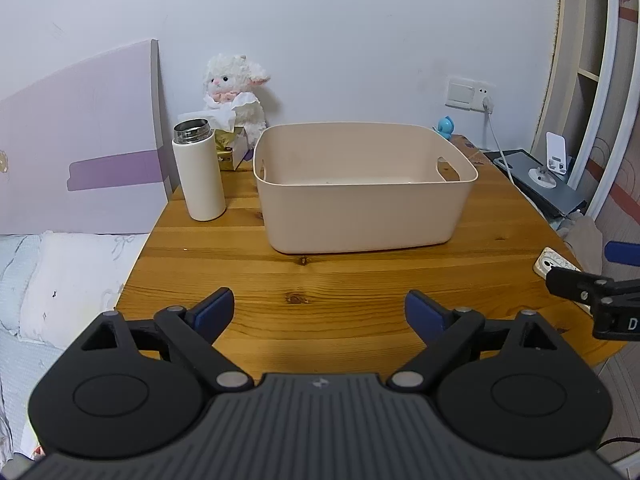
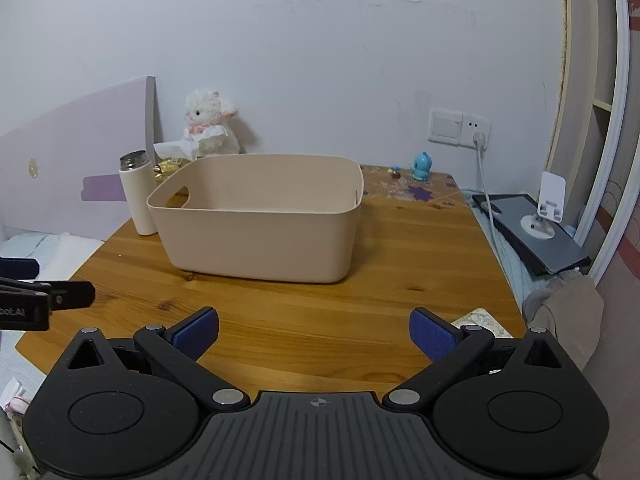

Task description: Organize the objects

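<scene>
Left gripper [image 1: 319, 312] held level above the near edge of the surface [image 1: 360, 272], its blue-padded fingers [image 1: 214, 310] spread wide with nothing between them. Right gripper [image 2: 314, 334] alongside at similar height, its fingers [image 2: 434, 338] likewise spread and empty. Each gripper's tip shows at the edge of the other's view.
</scene>
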The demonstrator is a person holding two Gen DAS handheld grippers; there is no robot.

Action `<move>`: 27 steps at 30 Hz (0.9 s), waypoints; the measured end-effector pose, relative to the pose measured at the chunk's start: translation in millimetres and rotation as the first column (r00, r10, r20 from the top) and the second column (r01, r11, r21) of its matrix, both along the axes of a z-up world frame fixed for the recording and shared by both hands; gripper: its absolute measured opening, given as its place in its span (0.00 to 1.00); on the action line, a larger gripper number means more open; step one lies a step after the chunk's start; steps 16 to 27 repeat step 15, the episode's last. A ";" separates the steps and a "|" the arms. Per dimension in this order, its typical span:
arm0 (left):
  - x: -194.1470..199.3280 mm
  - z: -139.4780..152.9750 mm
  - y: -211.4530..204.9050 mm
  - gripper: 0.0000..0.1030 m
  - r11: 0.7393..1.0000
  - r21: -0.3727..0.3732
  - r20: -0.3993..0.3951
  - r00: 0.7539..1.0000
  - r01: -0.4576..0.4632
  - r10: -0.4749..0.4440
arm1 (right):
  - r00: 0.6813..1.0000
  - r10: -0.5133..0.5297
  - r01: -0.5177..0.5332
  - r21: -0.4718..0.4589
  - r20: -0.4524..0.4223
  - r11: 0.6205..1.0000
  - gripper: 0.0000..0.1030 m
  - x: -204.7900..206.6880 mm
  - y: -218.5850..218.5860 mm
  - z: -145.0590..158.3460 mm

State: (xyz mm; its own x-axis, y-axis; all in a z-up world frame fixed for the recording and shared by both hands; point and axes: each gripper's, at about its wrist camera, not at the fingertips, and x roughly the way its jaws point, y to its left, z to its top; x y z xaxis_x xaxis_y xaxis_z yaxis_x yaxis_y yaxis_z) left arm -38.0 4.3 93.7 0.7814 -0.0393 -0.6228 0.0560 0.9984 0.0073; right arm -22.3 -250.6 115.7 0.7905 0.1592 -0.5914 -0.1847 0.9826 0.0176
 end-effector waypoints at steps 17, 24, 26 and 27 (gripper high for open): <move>21.0 -11.1 9.2 0.90 1.000 -0.009 -0.046 0.999 -0.012 0.011 | 0.999 -0.002 0.001 -0.017 -0.053 1.000 1.00 23.4 2.9 -16.4; 21.0 -11.1 9.2 0.90 1.000 -0.009 -0.046 0.999 -0.012 0.011 | 0.999 -0.002 0.001 -0.017 -0.053 1.000 1.00 23.4 2.9 -16.4; 21.0 -11.1 9.2 0.90 1.000 -0.009 -0.046 0.999 -0.012 0.011 | 0.999 -0.002 0.001 -0.017 -0.053 1.000 1.00 23.4 2.9 -16.4; 21.0 -11.1 9.2 0.90 1.000 -0.009 -0.046 0.999 -0.012 0.011 | 0.999 -0.002 0.001 -0.017 -0.053 1.000 1.00 23.4 2.9 -16.4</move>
